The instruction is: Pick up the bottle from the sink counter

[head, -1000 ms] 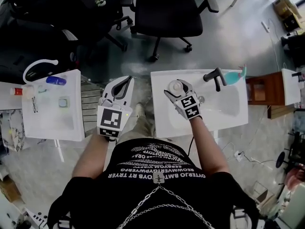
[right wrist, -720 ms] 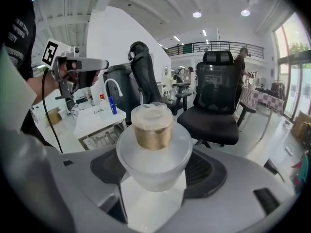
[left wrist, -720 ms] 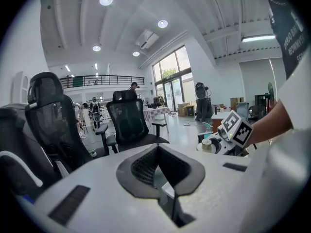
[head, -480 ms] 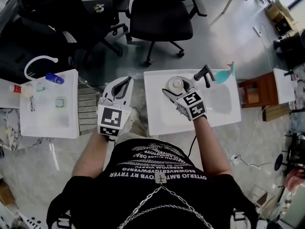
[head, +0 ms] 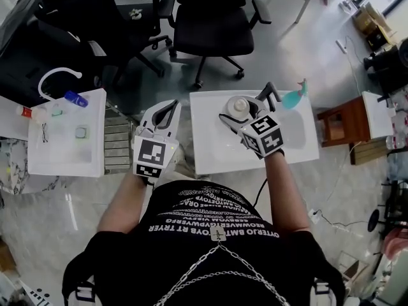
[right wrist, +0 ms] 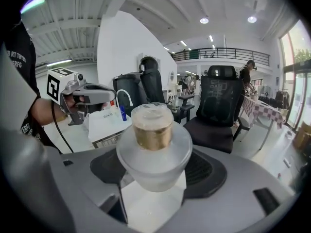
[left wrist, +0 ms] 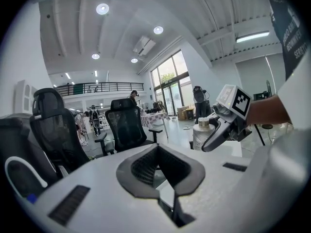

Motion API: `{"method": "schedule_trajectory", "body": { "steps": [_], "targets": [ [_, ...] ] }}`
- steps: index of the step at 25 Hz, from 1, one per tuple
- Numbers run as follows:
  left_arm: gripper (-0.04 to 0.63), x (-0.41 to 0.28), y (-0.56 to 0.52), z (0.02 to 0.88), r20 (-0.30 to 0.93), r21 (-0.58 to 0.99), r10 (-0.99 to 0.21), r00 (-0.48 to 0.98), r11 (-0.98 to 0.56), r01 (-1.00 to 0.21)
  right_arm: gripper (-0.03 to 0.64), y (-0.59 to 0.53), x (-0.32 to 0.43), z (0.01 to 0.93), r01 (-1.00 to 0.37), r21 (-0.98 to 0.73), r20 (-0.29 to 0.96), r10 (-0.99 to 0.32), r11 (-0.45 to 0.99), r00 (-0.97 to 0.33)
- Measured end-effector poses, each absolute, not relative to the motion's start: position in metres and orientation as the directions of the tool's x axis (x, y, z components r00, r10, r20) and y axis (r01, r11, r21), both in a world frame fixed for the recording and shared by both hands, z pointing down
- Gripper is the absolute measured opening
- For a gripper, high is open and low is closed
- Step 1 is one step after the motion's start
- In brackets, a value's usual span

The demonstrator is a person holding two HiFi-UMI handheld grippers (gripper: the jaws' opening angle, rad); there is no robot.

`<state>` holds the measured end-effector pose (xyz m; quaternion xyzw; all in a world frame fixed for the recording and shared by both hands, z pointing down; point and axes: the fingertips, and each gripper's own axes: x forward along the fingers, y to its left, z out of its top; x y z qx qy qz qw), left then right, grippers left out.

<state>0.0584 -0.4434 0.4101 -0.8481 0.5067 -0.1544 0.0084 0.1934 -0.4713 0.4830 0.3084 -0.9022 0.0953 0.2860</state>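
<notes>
A frosted bottle (head: 239, 107) with a gold neck and a clear cap stands upright between the jaws of my right gripper (head: 237, 111), which is shut on its body over the white sink counter (head: 217, 145). In the right gripper view the bottle (right wrist: 153, 147) fills the middle, with the gripper (right wrist: 154, 161) clamped round it. My left gripper (head: 165, 115) hovers left of the counter over the floor, shut and holding nothing. From the left gripper view, its jaws (left wrist: 158, 152) meet at the tips, and the bottle (left wrist: 199, 136) shows at the right.
A black faucet (head: 268, 95) and a teal object (head: 291, 98) sit at the counter's far edge. A second white counter (head: 64, 155) at the left bears a blue bottle (head: 76, 98) and a white faucet (head: 56, 75). Black office chairs (head: 213, 24) stand beyond.
My right gripper has risen a little with the bottle in it and swung slightly rightward. The left gripper has hardly moved. The head view has shifted.
</notes>
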Motion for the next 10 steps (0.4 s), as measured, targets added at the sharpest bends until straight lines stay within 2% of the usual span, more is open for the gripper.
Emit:
{"method": "schedule_trajectory", "body": {
  "steps": [10],
  "targets": [
    [0.005,0.069,-0.423,0.416,0.274,-0.187,-0.861,0.429,-0.485,-0.854,0.333,-0.46,0.197,0.481,-0.593,-0.004,0.56,-0.489,0.805,-0.669]
  ]
}}
